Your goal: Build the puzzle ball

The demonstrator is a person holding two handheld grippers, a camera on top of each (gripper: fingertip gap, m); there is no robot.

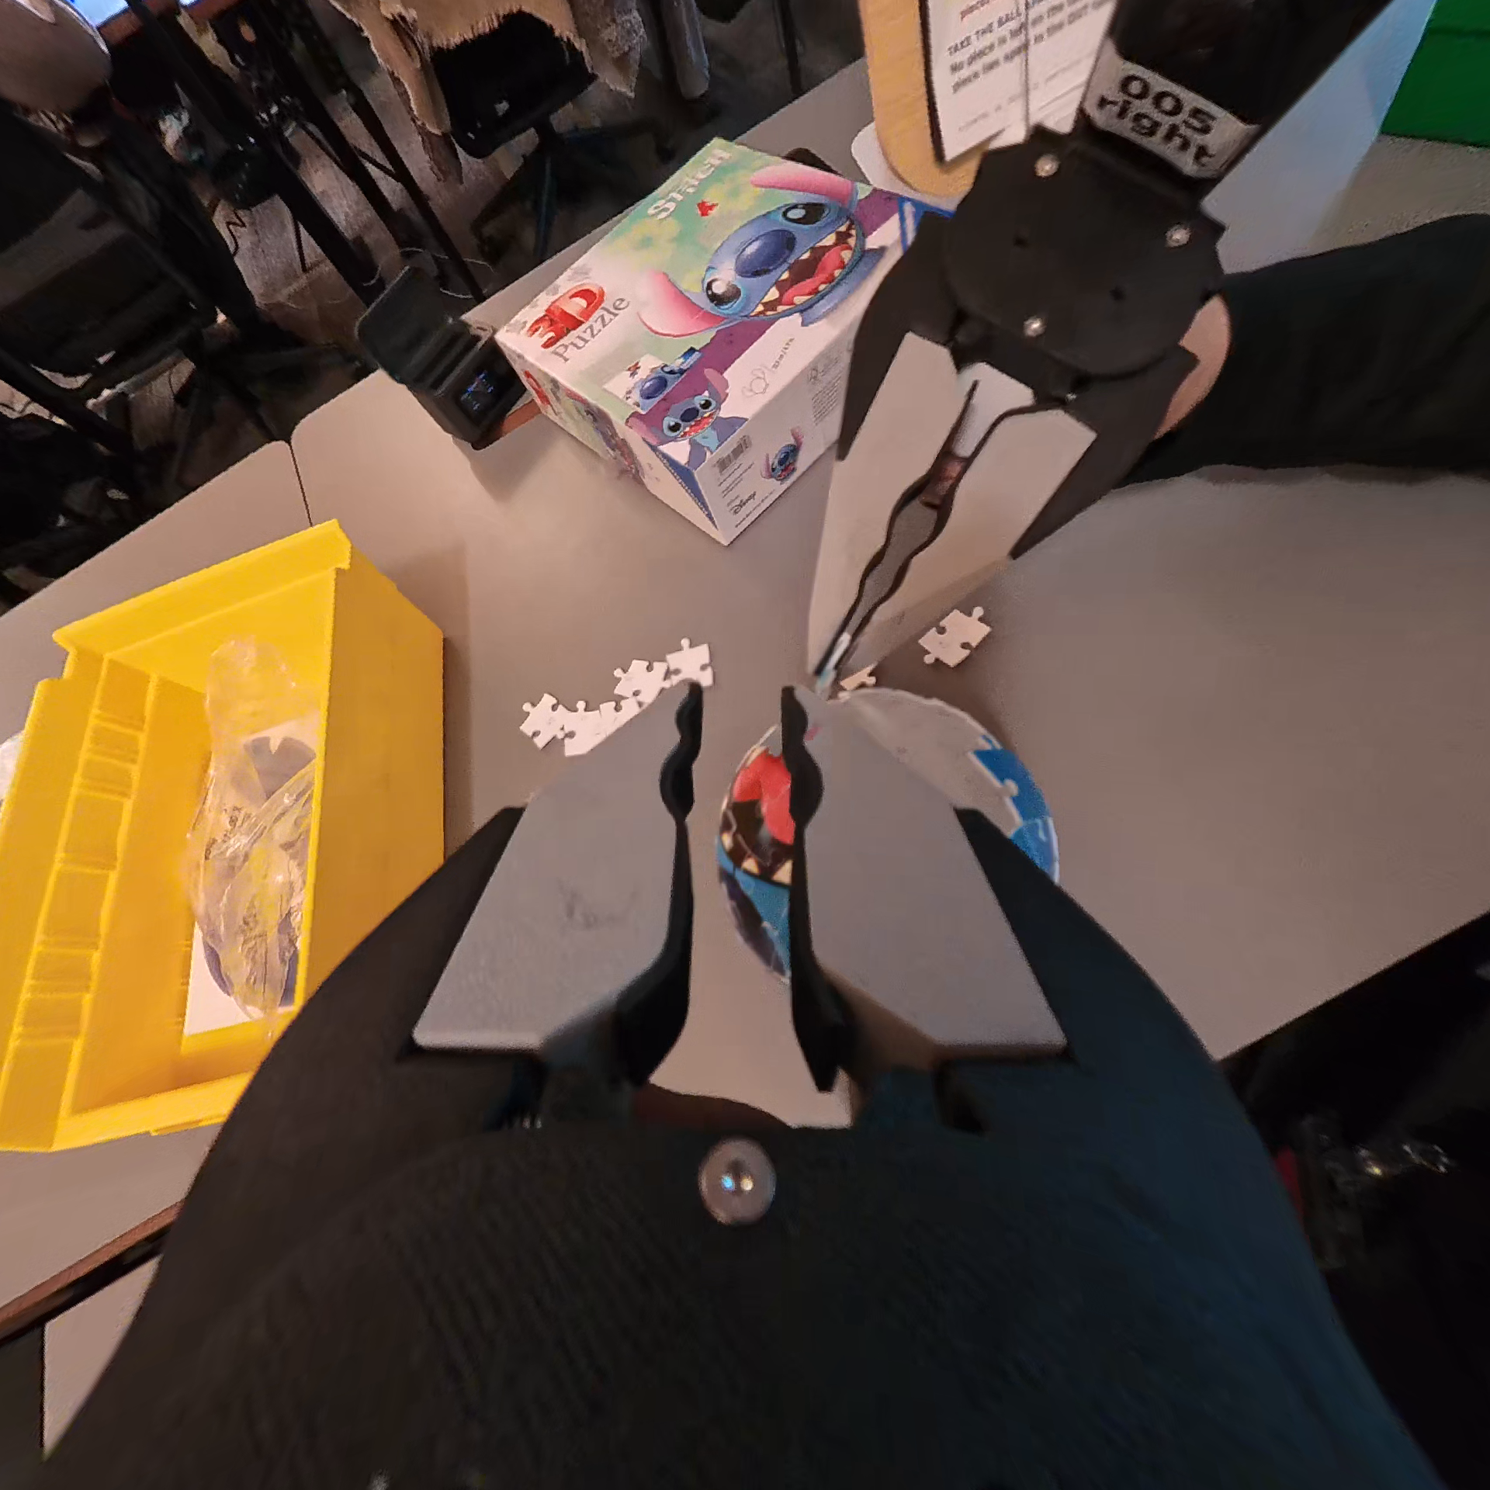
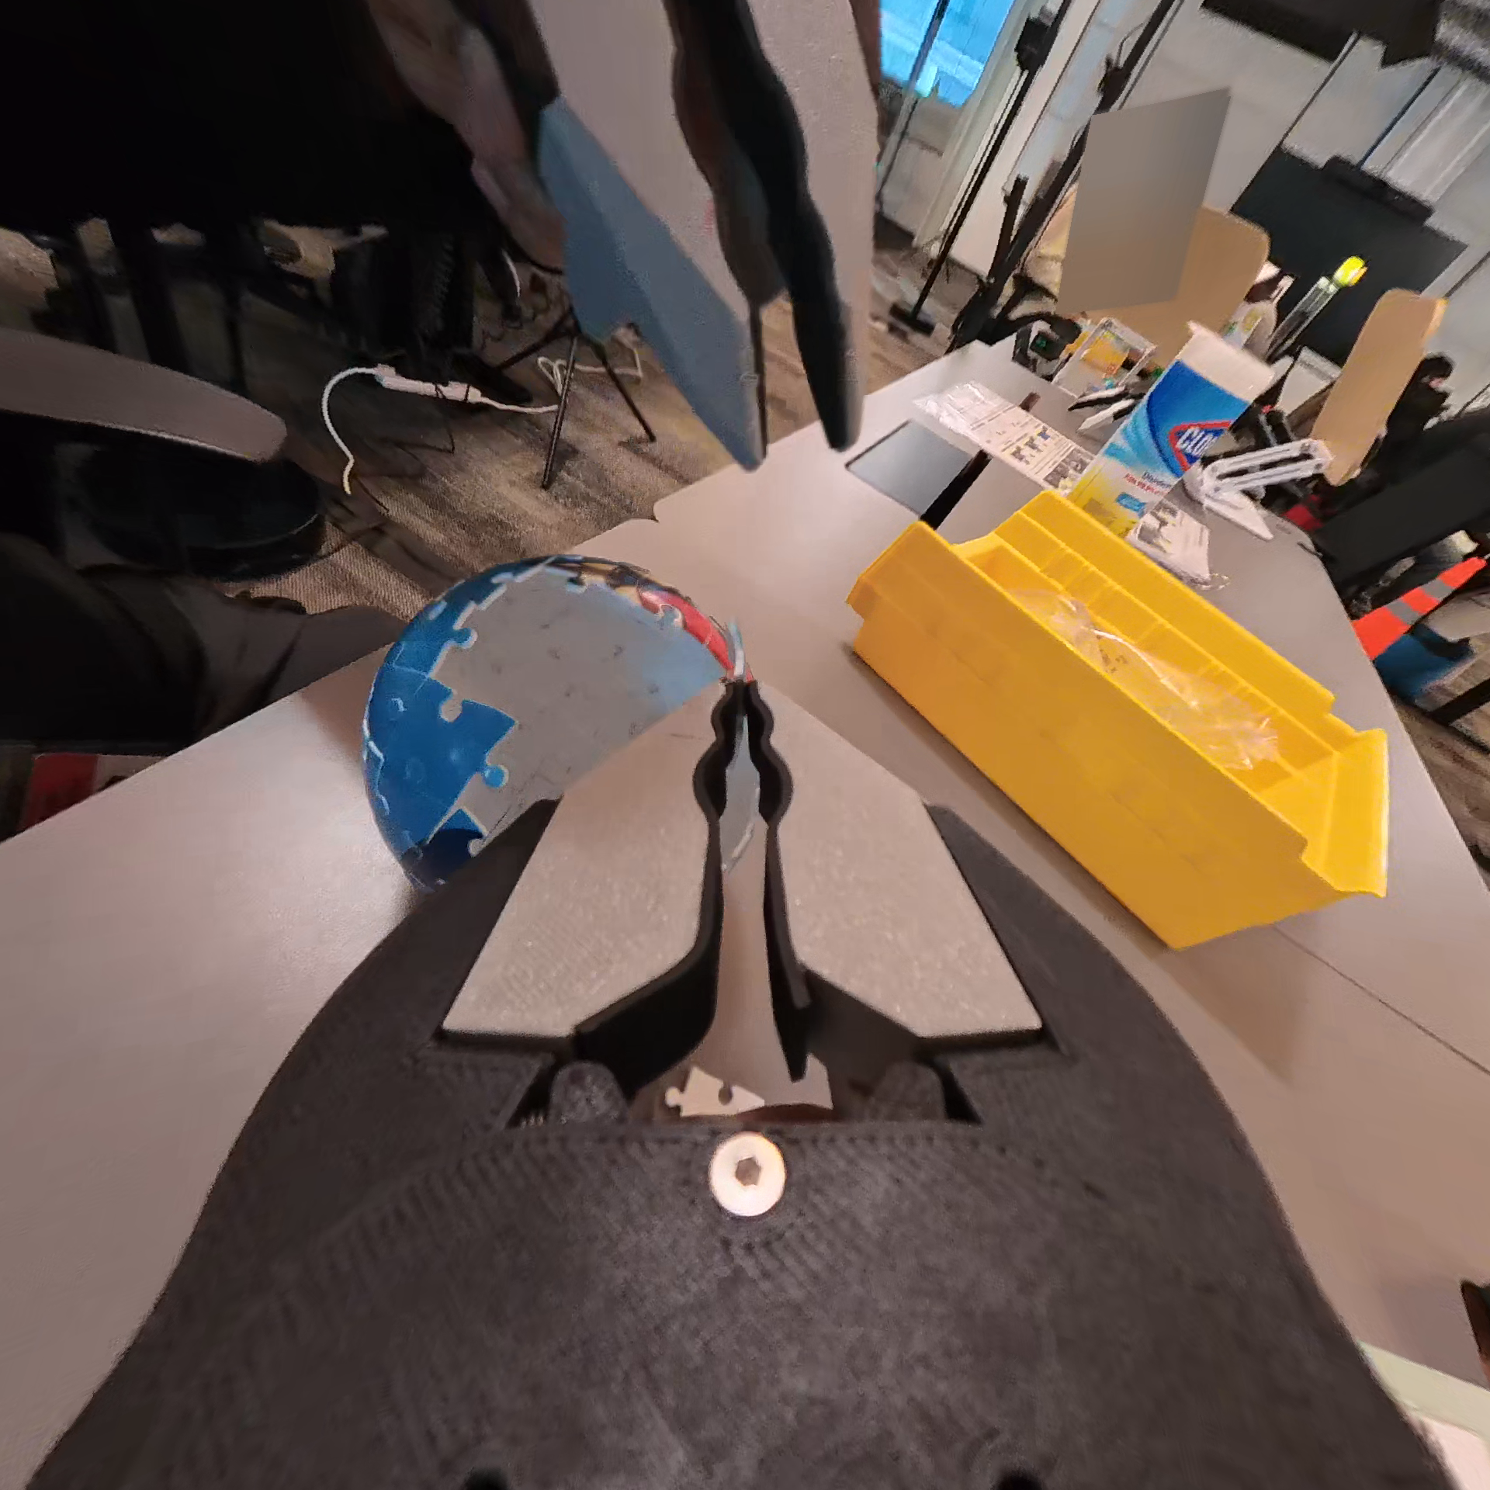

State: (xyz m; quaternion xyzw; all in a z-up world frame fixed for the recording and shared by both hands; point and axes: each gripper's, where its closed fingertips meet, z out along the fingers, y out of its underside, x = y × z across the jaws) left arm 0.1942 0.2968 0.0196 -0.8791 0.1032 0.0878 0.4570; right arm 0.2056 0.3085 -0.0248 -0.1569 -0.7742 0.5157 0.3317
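The partly built puzzle ball [image 1: 1012,794] is an open shell, blue outside and grey inside, resting on the grey table [image 1: 1209,685]; it also shows in the right wrist view [image 2: 419,726]. My right gripper [image 2: 738,697] is shut on a thin puzzle piece [image 2: 743,794], with its tips at the shell's upper rim. In the left wrist view the right gripper [image 1: 830,669] reaches down from the upper right. My left gripper [image 1: 746,701] is open and empty, just above the ball's left side; it also shows in the right wrist view [image 2: 797,451]. Several loose white pieces [image 1: 613,709] lie left of the ball.
A yellow bin [image 1: 387,726] holding a plastic bag [image 1: 250,830] stands at the left; it also shows in the right wrist view [image 2: 1048,726]. The puzzle box [image 1: 685,347] and a black device [image 1: 439,355] lie behind. Another loose piece [image 1: 955,637] lies right of the right gripper. A wipes canister [image 2: 1161,435] stands beyond the bin. The left gripper's tips are roughly 5 centimetres from the right gripper's.
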